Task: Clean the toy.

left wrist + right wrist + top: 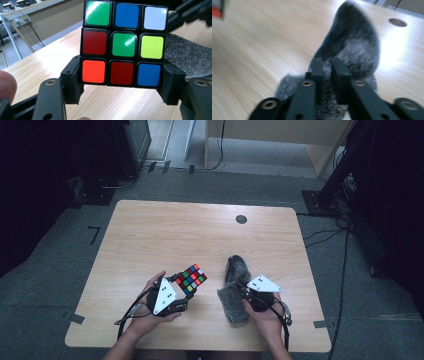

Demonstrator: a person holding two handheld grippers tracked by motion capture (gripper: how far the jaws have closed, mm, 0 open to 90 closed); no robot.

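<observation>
Cube (123, 43) clamped in left gripper (186, 292), held just off table (150, 235). Right gripper (327, 65) pinched shut on grey cloth (357, 47) lying flat, long axis running away from person. Cube sits just left of cloth, so guessing cloth lifts toward it.

Right gripper (327, 65): jaws nearly together, pinching a fold of the grey fuzzy cloth (357, 45), which lies on the wooden table (262, 50).
</observation>
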